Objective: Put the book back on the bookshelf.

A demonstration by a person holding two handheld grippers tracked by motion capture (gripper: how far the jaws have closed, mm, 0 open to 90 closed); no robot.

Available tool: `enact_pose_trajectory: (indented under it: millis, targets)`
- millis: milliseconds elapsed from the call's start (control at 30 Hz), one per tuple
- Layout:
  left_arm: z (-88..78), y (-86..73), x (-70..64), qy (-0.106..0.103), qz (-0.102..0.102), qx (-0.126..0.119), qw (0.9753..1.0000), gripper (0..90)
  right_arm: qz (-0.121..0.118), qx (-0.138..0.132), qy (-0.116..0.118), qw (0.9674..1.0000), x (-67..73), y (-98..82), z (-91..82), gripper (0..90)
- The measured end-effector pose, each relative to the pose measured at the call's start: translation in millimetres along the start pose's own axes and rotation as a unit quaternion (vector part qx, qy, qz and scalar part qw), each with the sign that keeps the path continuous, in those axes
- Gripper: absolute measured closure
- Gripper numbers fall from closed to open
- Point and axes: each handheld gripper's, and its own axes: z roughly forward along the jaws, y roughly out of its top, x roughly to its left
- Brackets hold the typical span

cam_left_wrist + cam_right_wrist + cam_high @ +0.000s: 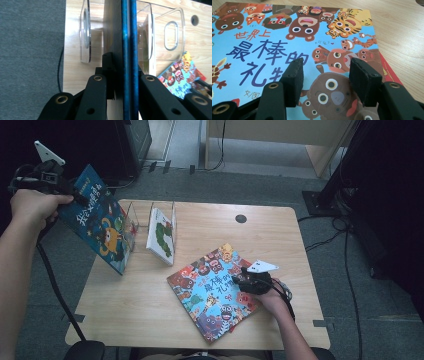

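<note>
**Desk:** Largest first. Why does the worktop [150, 320] look the way it does?

**Caption:** Across the middle of the high view, the pale wooden worktop carries a clear acrylic book rack [150, 220] toward its upper left, dividers upright, so books can stand on edge. One white caterpillar book [161, 236] already stands in a slot there. You seem to be filing books into it one at a time.

**Desk:** And the book in the air?

**Caption:** At the upper left of the frame your left tongs [75, 195] are clamped tight on the blue picture book [102, 222]. It hangs tilted, top corner gripped, lower edge down by the rack's left end, likely so that it can slide in between the dividers. In the left gripper view the blue picture book [130, 50] runs edge-on between the black jaws, lined up with the clear panels [172, 37] beyond. It is thin, dark blue, with an orange figure and white lettering on the cover.

**Desk:** The other hand?

**Caption:** Right of centre, your right tongs [239, 279] rest part open over the animal-faces book [215, 292], which lies flat and skewed on the worktop. In the right gripper view both pads [294, 75] stand apart above the cover [312, 37], holding nothing; it reads as waiting there for its turn. Its light blue cover is crowded with cartoon bears and tigers, a red strip showing at its edge.
</note>
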Motion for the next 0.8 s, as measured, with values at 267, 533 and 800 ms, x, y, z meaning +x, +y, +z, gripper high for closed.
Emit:
enact_pose_trajectory:
  millis: [267, 533, 800]
  targets:
    - [2.1, -4.0, 17.8, -0.015, -0.02, -0.006, 0.9997, 82.7, 0.002, 0.0, 0.002, 1.0, -0.2, -0.1, -0.2, 45.6]
    - [3.7, -8.8, 35.1, -0.028, -0.032, -0.006, 0.9991, 82.7, 0.002, 0.0, 0.001, 1.0, -0.2, -0.1, -0.2, 45.6]
    - [5.0, -12.3, 47.8, -0.038, -0.039, -0.009, 0.9985, 82.6, 0.004, 0.001, 0.003, 1.0, -0.4, -0.1, -0.3, 45.5]
